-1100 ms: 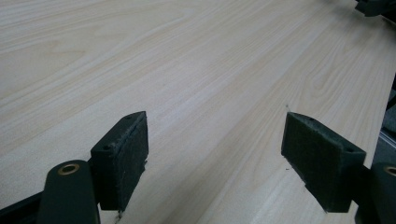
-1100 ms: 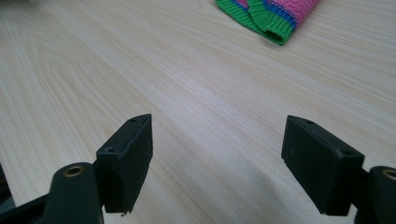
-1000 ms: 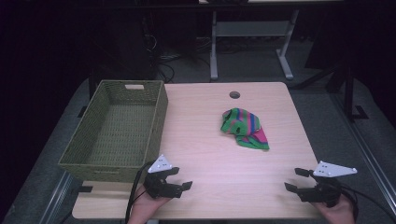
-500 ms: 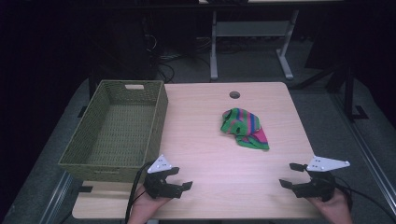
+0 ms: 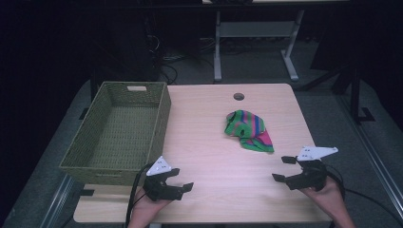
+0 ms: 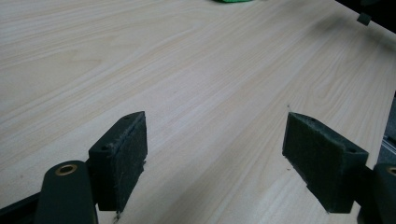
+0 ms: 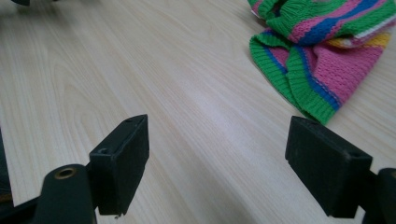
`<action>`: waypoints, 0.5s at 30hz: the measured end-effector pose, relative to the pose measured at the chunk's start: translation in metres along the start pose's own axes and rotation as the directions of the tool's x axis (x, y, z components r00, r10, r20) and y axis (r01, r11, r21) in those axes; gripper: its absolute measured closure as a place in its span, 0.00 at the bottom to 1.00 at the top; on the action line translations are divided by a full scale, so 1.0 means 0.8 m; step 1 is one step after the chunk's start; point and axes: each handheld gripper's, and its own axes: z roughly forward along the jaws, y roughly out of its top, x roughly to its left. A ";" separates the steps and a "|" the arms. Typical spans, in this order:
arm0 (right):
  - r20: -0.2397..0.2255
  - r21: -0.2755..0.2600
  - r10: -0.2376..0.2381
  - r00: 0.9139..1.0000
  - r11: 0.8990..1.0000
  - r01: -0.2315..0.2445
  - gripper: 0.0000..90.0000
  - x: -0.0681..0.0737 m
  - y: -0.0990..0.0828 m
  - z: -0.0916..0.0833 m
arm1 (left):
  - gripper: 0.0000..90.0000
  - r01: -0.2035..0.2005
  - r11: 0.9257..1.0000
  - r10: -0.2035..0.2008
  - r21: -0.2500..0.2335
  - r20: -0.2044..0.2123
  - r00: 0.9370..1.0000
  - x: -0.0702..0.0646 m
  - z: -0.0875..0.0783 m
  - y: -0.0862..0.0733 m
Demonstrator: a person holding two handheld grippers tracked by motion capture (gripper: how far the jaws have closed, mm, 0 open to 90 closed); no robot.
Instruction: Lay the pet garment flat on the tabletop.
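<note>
Striped knitted cloth [image 5: 248, 131] crumpled in a loose heap on the right half of the table [image 5: 209, 142], well apart from the woven basket [image 5: 119, 130] standing along the left edge. Nearest and best placed for it: right tongs [image 5: 284, 168], low over the table near the front right corner, jaws spread wide and holding nothing, the hem of the cloth just ahead and to one side in the right gripper view [image 7: 322, 60]. Left tongs [image 5: 183, 178] at the front, just beside the basket's near corner, likewise spread wide and empty, bare wood between the pads [image 6: 123, 156].

Probably a reach for the cloth, then a drop into the basket. Best done by turning toward the heap first, then coming down over a thick fold rather than the thin hem. Worth closing on several layers at once, so nothing slips loose. Lift high enough to clear the basket wall before crossing over.
</note>
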 end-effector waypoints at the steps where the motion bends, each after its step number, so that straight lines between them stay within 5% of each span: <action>1: -0.003 0.004 -0.001 1.000 1.000 0.001 0.23 0.000 0.002 0.002 | 0.24 0.001 1.000 -0.001 0.000 0.000 1.000 0.000 0.000 0.000; 15: -0.061 0.083 0.032 0.998 0.996 -0.027 0.21 -0.027 0.035 0.027 | 0.24 0.002 1.000 -0.002 0.002 0.011 1.000 0.003 0.003 0.000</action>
